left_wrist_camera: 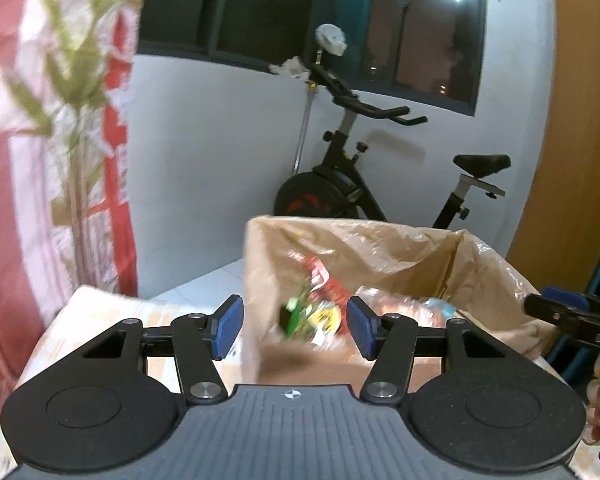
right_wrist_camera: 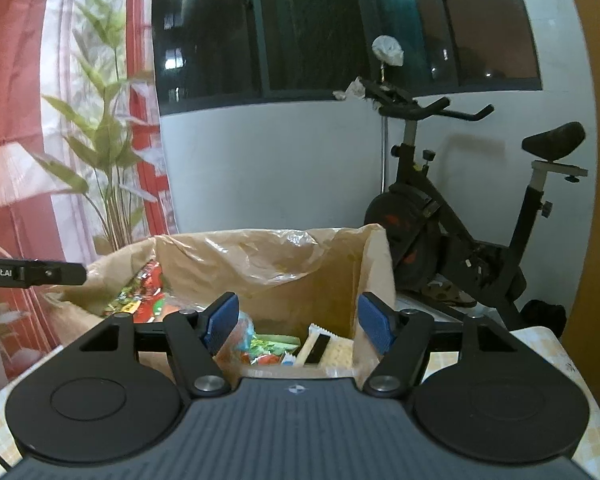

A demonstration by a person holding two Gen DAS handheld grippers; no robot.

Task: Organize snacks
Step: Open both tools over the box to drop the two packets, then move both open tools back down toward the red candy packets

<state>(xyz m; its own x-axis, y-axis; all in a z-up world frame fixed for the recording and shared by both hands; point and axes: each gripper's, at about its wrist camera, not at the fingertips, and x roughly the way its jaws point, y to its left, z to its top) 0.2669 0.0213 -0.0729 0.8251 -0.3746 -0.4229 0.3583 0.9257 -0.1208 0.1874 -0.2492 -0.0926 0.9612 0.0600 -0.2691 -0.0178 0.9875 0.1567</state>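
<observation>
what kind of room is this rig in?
Likely a room in a home, not a lab. An exercise bike stands by the white wall under a dark window, a red patterned curtain hangs at the left, and a lined cardboard box of snack packets sits on a table.

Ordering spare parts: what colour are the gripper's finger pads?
Blue pads, clearest in the right wrist view.

brown box (right_wrist_camera: 332, 276), red curtain (right_wrist_camera: 12, 128) — leaf-patterned
</observation>
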